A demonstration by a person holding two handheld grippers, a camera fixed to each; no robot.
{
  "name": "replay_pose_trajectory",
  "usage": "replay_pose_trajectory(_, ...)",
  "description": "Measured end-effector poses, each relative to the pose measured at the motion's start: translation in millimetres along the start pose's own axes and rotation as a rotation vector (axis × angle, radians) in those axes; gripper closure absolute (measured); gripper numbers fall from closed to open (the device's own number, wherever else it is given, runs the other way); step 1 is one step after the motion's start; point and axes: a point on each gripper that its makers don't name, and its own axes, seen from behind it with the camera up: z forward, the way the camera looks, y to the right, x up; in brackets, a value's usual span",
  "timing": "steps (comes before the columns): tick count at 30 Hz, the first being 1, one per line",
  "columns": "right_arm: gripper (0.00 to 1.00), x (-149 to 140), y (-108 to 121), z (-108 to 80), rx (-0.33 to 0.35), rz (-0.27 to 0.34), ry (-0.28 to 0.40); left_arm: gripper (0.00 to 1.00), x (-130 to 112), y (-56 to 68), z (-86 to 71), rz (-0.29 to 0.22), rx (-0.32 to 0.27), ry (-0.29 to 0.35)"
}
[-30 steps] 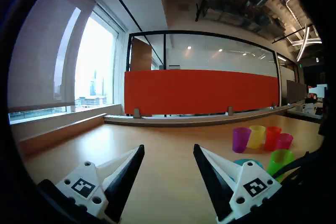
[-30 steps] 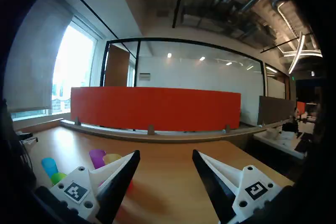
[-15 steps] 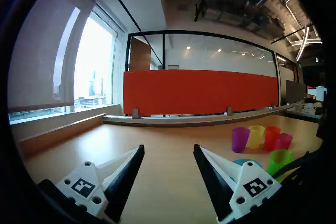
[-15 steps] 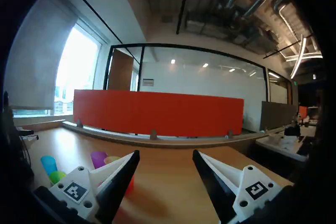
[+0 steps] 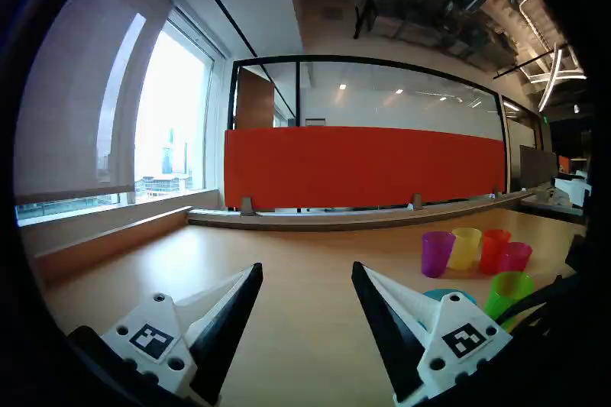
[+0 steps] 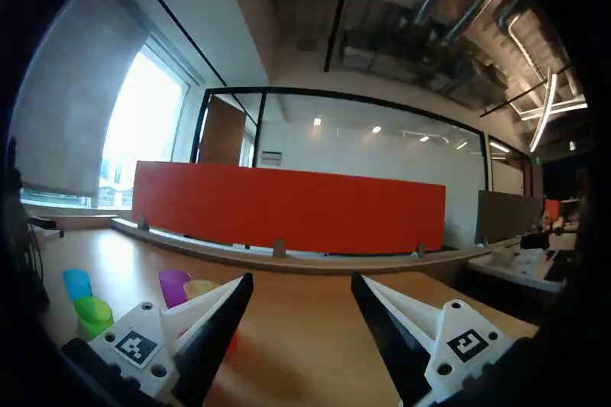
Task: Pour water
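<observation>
The surface (image 5: 229,243) is lying free straight ahead of the left gripper (image 5: 305,266), back to the orange divider (image 5: 366,166) walling off its far edge. The cups (image 5: 466,247) are standing bunched on that gripper's right (on the left of the right gripper (image 6: 302,278)), blocking passage there.

Landmark: partition (image 5: 366,166), mounted along the far edge of the table (image 5: 305,254). In the left gripper view, a row of four cups (image 5: 466,248) is set on the table before the partition, toward its right end. Two further cups (image 5: 510,287) are placed in front of that row, farther from the partition. A window (image 5: 172,124) is located left of the partition; a glass wall (image 5: 397,98) is located behind it. In the right gripper view, a second desk (image 6: 519,266) is noted to the right of the partition.
</observation>
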Motion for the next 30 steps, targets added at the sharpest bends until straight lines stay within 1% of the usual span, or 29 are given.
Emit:
replay_pose_trajectory(5, 0.01, -15.6, 5.1, -0.7, -0.005, 0.017, -0.021, 0.14, -0.1, 0.2, -0.3, 0.0, 0.0, 0.0)
replay_pose_trajectory(8, 0.0, -21.4, 4.3, -0.8, 0.002, 0.029, -0.027, 0.14, -0.2, 0.2, -0.3, 0.0, 0.0, 0.0)
replay_pose_trajectory(14, 0.0, -27.9, 1.5, -0.9, 0.013, 0.045, -0.035, 0.14, -0.2, -0.3, -0.4, 0.0, 0.0, 0.0)
replay_pose_trajectory(21, 0.0, -39.0, 6.0, 1.1, 0.003, 0.051, -0.061, 0.14, -0.2, -0.2, -0.1, 0.0, 0.0, 0.0)
replay_pose_trajectory(30, 0.01, -42.0, 11.8, 1.9, -0.009, 0.054, -0.067, 0.14, -0.4, -0.3, -0.2, 0.0, 0.0, 0.0)
